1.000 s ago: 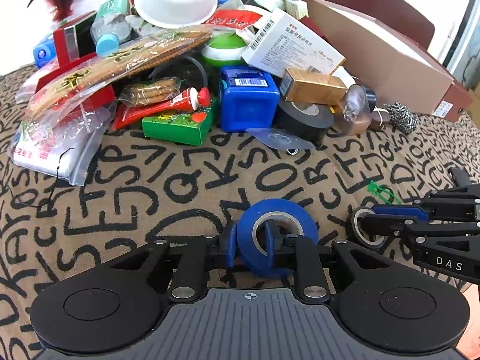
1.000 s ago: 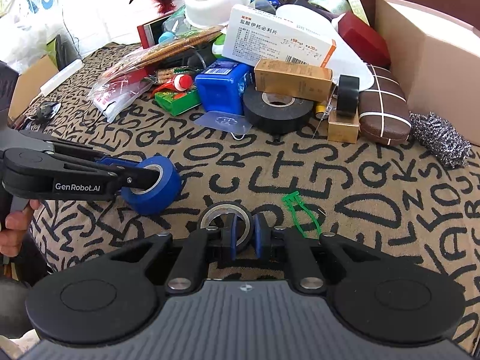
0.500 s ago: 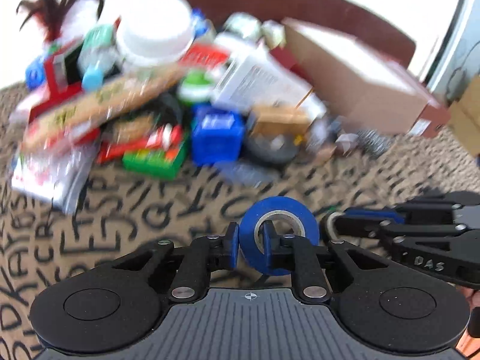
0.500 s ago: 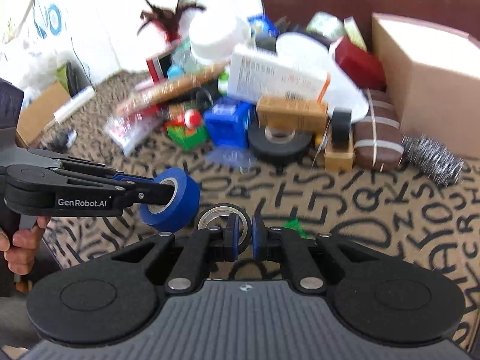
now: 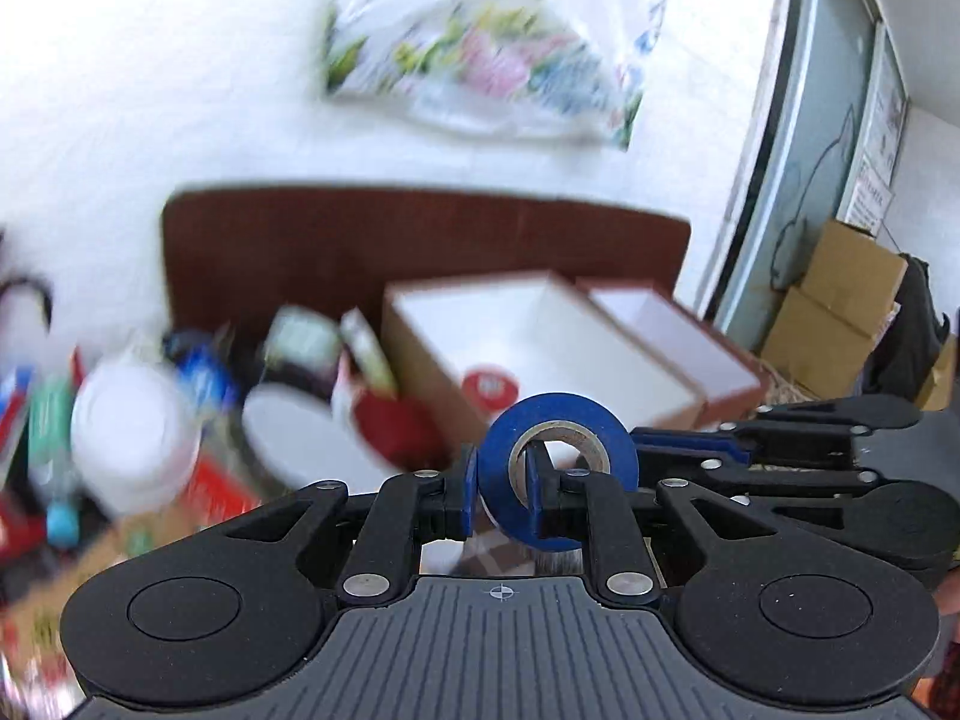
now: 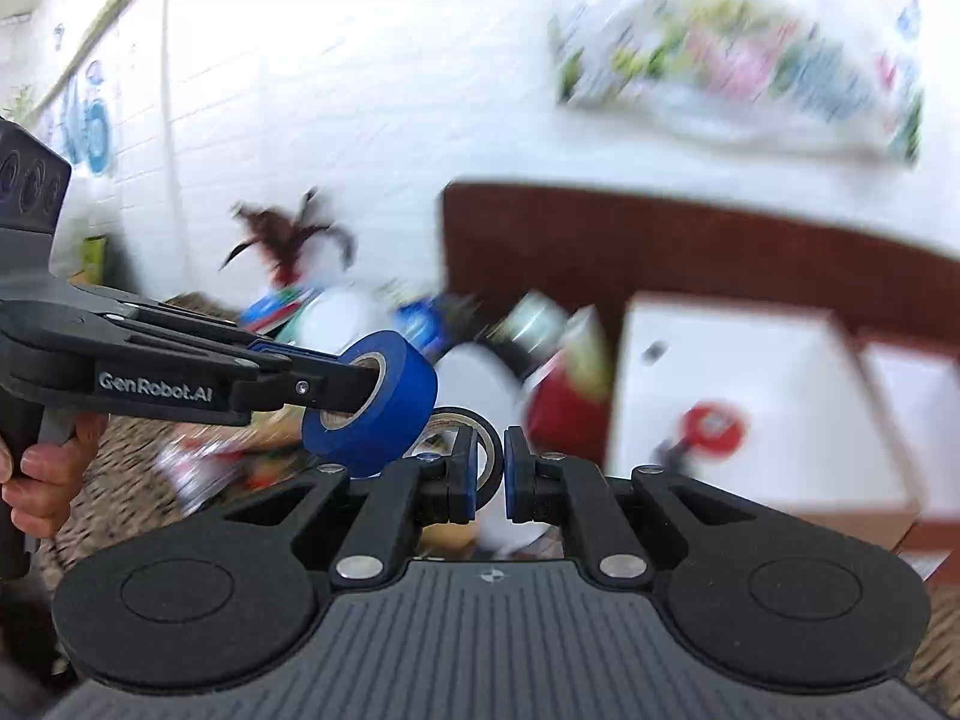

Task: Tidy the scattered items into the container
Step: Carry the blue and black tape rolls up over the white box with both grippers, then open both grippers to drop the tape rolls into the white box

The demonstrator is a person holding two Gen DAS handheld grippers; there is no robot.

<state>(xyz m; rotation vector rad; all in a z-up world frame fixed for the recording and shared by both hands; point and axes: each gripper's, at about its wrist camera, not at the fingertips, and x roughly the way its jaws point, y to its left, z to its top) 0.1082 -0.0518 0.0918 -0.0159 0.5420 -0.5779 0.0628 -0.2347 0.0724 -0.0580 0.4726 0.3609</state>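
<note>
My left gripper [image 5: 501,495] is shut on a blue tape roll [image 5: 558,408], one finger through its core, and holds it in the air. In the right wrist view the same blue tape roll [image 6: 390,414] hangs on the left gripper [image 6: 354,378], just left of my right gripper [image 6: 491,468]. The right gripper is shut on a small black tape roll [image 6: 480,420], also held in the air. The right gripper [image 5: 642,444] reaches in beside the blue roll in the left wrist view. An open cardboard box [image 5: 540,324] with a white inside stands ahead and to the right, a red round item [image 5: 489,387] in it.
A blurred pile of packets, bottles and a white bowl [image 5: 132,438] lies left of the box [image 6: 750,390]. A brown board [image 5: 420,240] stands behind. A plastic bag [image 5: 480,48] hangs on the white wall. Stacked cartons [image 5: 840,300] sit far right. A hand [image 6: 42,474] grips the left handle.
Both grippers have risen from the lettered cloth with their tape rolls. The views have tilted up from the pile to the box and the wall.
</note>
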